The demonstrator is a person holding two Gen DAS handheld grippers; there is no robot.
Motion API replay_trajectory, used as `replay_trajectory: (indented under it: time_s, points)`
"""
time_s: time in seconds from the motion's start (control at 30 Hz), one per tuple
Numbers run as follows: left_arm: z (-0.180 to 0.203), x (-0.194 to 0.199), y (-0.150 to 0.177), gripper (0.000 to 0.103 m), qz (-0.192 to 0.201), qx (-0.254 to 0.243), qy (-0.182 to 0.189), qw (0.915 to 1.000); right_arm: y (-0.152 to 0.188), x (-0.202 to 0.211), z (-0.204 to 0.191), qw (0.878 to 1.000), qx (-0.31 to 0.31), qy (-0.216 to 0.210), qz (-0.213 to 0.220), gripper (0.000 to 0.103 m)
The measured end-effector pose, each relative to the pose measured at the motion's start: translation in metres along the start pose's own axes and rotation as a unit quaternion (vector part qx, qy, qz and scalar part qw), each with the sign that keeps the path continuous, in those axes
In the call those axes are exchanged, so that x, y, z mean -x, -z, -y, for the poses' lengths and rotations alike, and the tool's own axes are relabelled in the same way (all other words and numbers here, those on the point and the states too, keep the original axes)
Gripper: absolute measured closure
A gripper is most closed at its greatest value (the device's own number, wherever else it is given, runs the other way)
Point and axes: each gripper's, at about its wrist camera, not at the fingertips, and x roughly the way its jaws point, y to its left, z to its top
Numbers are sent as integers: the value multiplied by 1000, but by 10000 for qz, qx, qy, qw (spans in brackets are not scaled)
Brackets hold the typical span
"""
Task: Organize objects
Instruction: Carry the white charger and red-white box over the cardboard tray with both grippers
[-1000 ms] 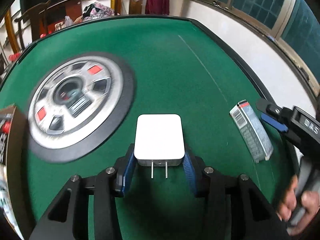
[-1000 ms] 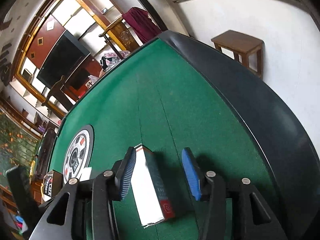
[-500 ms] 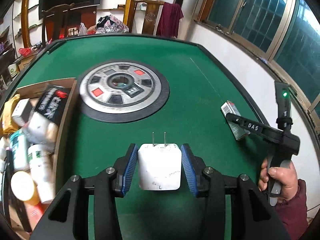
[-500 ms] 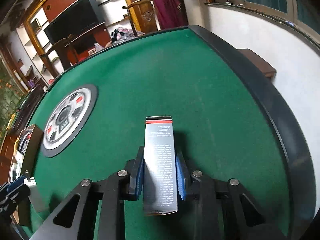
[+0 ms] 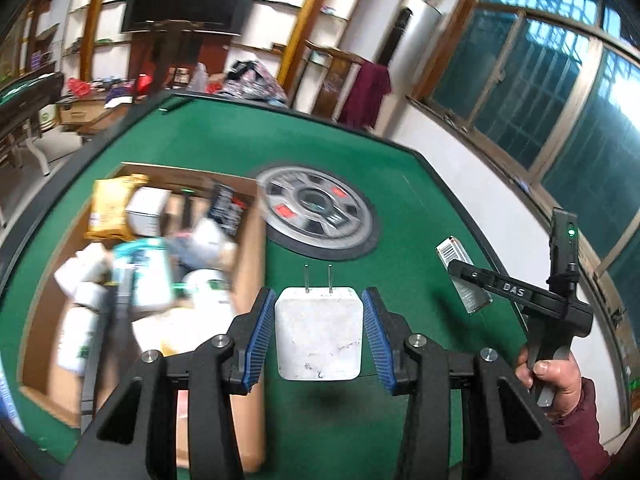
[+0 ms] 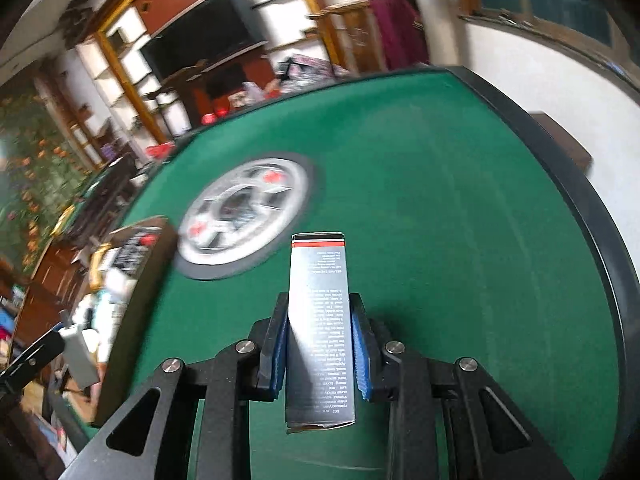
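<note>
Cardboard box point(image 5: 248, 264) at table's left edge already crammed w/ items — white charger point(image 5: 319, 334) clamped in left gripper point(image 5: 318, 336), slim grey carton point(image 6: 320, 320) clamped in right gripper point(image 6: 320, 354) — both yet to go in.

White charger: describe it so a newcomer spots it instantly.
Over the green table, right of the cardboard box, find the left hand-held gripper. Its blue pads clamp the white charger: the only plain white square block, two metal prongs pointing away.

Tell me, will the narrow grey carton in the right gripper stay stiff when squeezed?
Probably not very stiff: the grey carton looks like thin card, and its near end flap is frayed. The right gripper presses its flat sides, so rolling seems unlikely.
</note>
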Motion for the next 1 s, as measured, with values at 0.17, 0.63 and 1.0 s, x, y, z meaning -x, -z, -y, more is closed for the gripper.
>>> replay_trajectory:
  time_s: [0.17, 0.63, 1.0]
  points:
    - [-42, 31, -5, 59, 210, 351, -286, 9988, -9, -7, -60, 9978, 381, -532, -89, 73]
    - [-125, 37, 0, 59, -24, 987, -702, 9926, 11, -69, -201, 9774, 1048, -1588, -922, 73]
    - [-132, -6, -17, 59, -384, 1100, -621, 9913, -34, -130, -248, 9783, 1152, -1326, -1099, 73]
